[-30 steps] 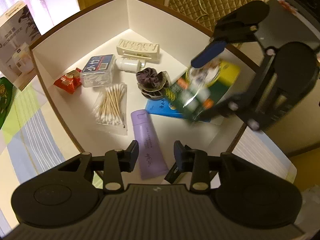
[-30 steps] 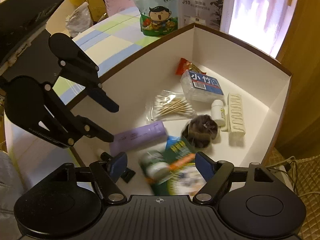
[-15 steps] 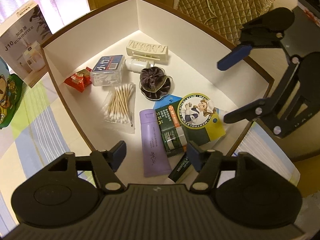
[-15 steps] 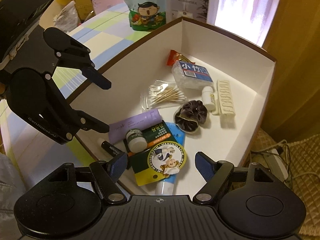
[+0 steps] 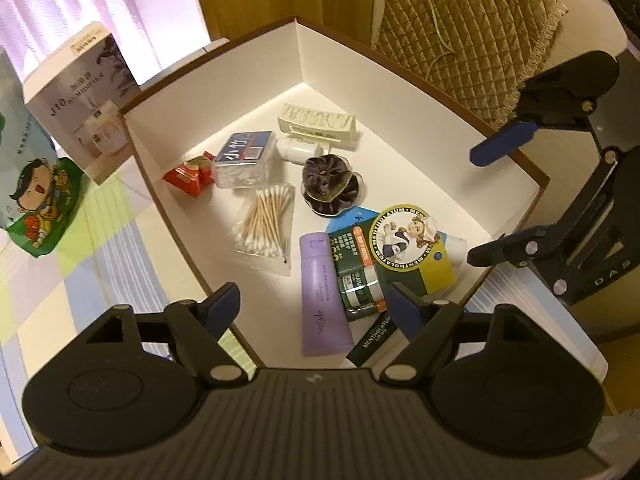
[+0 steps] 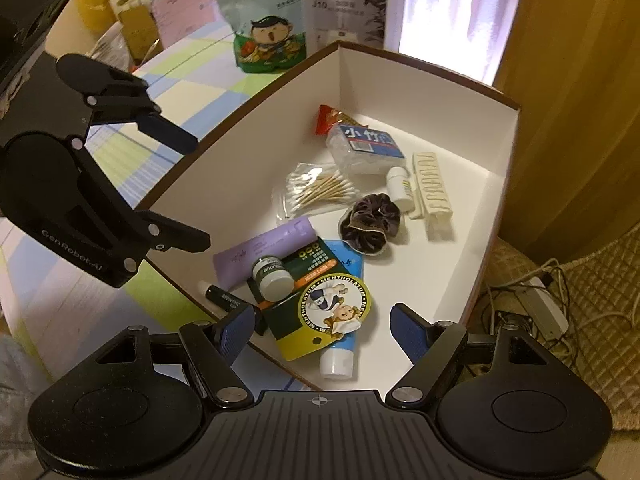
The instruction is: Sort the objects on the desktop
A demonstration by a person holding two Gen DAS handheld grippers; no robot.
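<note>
Both claws are hovering over a white box (image 5: 400, 80) of toiletries. The left claw (image 5: 316, 304) is spreading, pinching nothing; the right claw (image 6: 324, 326) is spread, empty. A Mentholatum card pack (image 5: 404, 248) is lying by the box's near edge, overlapping a purple tube (image 5: 322, 300).

A bright window is veiled by pale curtains (image 6: 452, 8) at the far side. Wooden panelling (image 6: 576, 92) is seen to the right, and a quilted mat (image 5: 464, 20) with cables (image 6: 532, 304) covers the floor.
</note>
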